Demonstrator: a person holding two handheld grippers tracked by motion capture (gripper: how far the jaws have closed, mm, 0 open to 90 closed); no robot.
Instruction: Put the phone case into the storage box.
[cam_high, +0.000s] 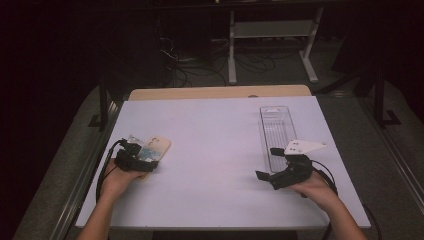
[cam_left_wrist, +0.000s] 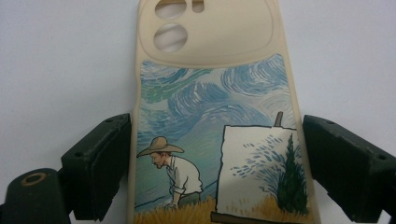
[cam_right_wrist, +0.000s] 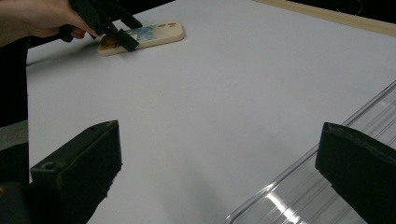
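The work in hand looked like picking up the phone case (cam_left_wrist: 217, 116) with the left gripper (cam_high: 136, 159) — probably to carry it toward the clear plastic tray (cam_high: 278, 131) on the right side of the white table (cam_high: 215, 145). The case lay flat, printed side up, near the table's left edge, its camera cut-outs pointing away from the person.

To do the grasp well, the gripper should have stayed square to the case's long sides, with both pads (cam_left_wrist: 109, 168) meeting the cream rim at the same height. The case is thin and soft-looking, so a low, even squeeze on the rim would likely hold better than a high one, which might make it tip or slide. Closing slowly would keep it from skating on the smooth table.

In the left gripper view the jaws stood spread just wider than the case, one on each long side. The left pad seemed to touch or nearly touch the rim; the right one (cam_left_wrist: 348, 168) stood a sliver off. It was not yet a firm pinch, and the case rested on the table.

The right gripper (cam_high: 280, 172) waited near the table's front right, jaws spread wide and holding nothing. It hovered just beside the near end of the tray, whose rim (cam_right_wrist: 308, 186) ran between its jaws in the right gripper view — whether it touched the tray I cannot tell.
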